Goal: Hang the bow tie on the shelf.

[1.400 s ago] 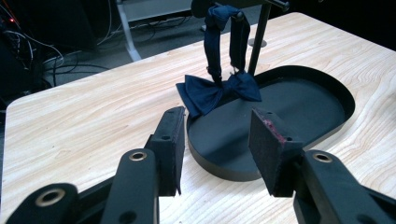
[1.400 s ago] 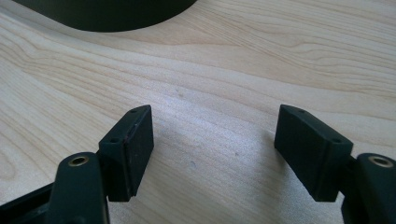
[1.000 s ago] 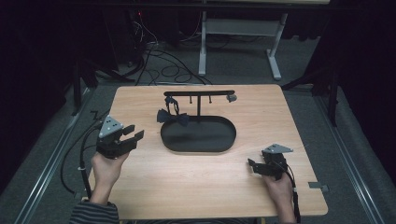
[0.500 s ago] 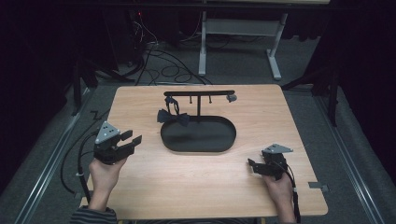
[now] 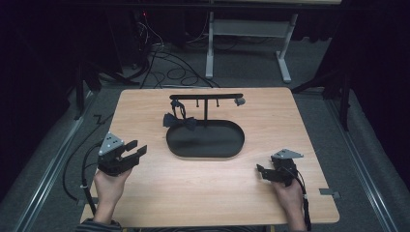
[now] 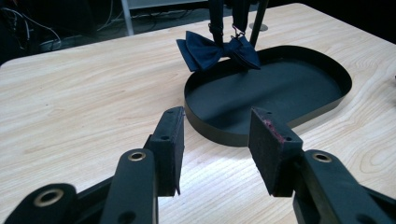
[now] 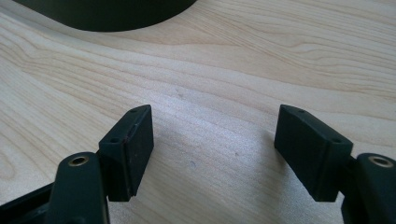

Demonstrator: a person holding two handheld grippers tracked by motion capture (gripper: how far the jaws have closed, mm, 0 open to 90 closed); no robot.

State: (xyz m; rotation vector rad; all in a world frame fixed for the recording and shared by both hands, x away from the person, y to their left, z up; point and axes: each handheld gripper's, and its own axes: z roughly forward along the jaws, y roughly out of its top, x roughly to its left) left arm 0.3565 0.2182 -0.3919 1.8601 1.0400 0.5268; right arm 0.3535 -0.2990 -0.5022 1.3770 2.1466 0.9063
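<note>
Pale wood grain covers the bench [image 5: 203, 193], and both hands rest at its near edge. The left hand [image 5: 109, 186] holds the left tongs [image 5: 137, 151] near the left edge, aimed toward the middle of the bench. In the left gripper view those tongs [image 6: 215, 140] stand spread, jaws apart with only bare wood between them. The right hand [image 5: 289, 195] holds the right tongs [image 5: 260, 172] near the right edge, pointing left across the bench. In the right gripper view these tongs [image 7: 212, 140] are also spread wide, low over the wood and pinching nothing.

Beyond the hands, at the middle of the bench, lies a black oval tray [image 5: 205, 151], well apart from both tongs. In the left gripper view its near rim [image 6: 219, 133] shows just past the jaws, and in the right gripper view a curve of the tray [image 7: 107, 18] sits at the top.

At the far rim of the tray a thin black stand [image 5: 206, 99] rises with a crossbar on top. A dark blue bow tie [image 5: 180, 121] hangs by its strap from the left part of that bar, its bow over the tray's far left rim. In the left gripper view the bow tie [image 6: 205, 50] hangs straight ahead of the jaws, untouched.

Behind the bench, cables [image 5: 164, 63] lie on the floor beside a white frame [image 5: 246, 43].
</note>
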